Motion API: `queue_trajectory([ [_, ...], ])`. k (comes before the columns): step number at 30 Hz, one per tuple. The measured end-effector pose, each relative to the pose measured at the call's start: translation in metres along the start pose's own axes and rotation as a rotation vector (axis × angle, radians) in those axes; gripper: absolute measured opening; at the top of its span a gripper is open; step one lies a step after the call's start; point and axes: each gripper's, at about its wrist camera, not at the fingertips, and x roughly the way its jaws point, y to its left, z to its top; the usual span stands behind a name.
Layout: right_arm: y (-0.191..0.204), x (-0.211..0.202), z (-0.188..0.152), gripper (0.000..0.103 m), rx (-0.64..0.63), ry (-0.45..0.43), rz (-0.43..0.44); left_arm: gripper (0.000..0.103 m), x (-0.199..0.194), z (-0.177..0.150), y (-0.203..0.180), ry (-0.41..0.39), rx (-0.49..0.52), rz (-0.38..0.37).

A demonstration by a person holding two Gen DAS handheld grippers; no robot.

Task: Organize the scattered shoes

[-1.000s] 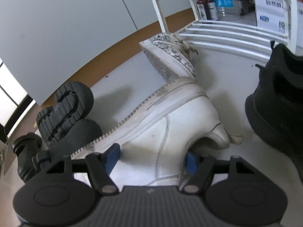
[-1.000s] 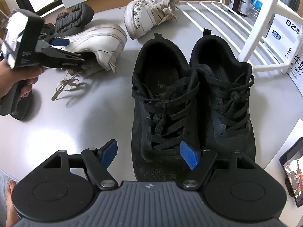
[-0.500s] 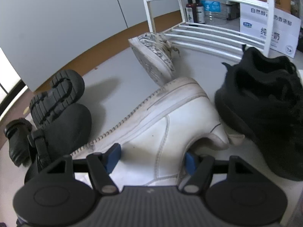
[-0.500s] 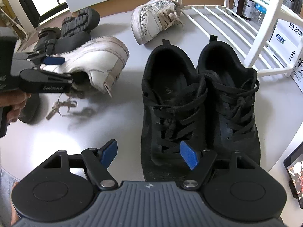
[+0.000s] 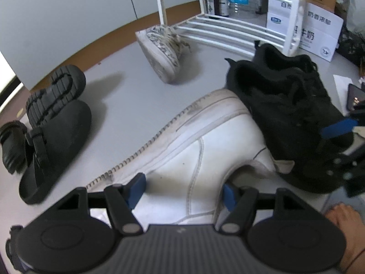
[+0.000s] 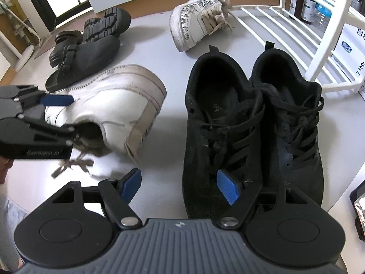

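My left gripper is shut on a white leather sneaker, which lies tilted on its side in the grip. In the right wrist view one finger of that gripper rests on the sneaker's outer side and the other is in its mouth, and the laces hang loose above the grey floor. The sneaker's heel is close beside a pair of black lace-up sneakers standing side by side. My right gripper hangs open over the toe of the left black sneaker, holding nothing.
A patterned white sneaker lies on its side at the foot of a white wire rack. Black sandals are piled at the far left, one sole up. Bottles and cartons stand behind the rack. A phone lies at the right edge.
The left gripper has carried the white sneaker to the right, up to the black pair, and lifted it slightly. The right gripper has stayed in place.
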Motion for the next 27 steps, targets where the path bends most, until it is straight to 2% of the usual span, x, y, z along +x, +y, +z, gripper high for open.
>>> queue_trajectory([
  [5,0.004,0.001,-0.004,0.077,-0.016,0.012,0.016,0.071,-0.007,-0.007,-0.006,0.019,0.000,-0.005],
  [13,0.006,0.007,-0.010,0.077,-0.037,0.057,-0.012,0.075,0.002,-0.013,-0.028,0.015,0.083,0.006],
  [16,0.004,0.005,-0.010,0.078,-0.032,0.054,-0.012,0.078,0.003,-0.011,-0.028,0.048,0.043,-0.029],
  [18,0.004,0.005,-0.010,0.078,-0.030,0.053,-0.009,0.078,-0.001,-0.007,-0.015,0.062,-0.060,-0.105],
  [20,0.004,0.006,-0.011,0.078,-0.031,0.057,-0.007,0.079,-0.002,-0.004,-0.006,0.080,-0.127,-0.144],
  [23,0.004,0.006,-0.011,0.078,-0.033,0.057,-0.002,0.079,-0.008,-0.001,-0.001,0.066,-0.121,-0.127],
  [27,0.005,0.004,-0.010,0.078,-0.031,0.048,0.008,0.079,-0.016,-0.004,0.014,0.071,-0.180,-0.145],
])
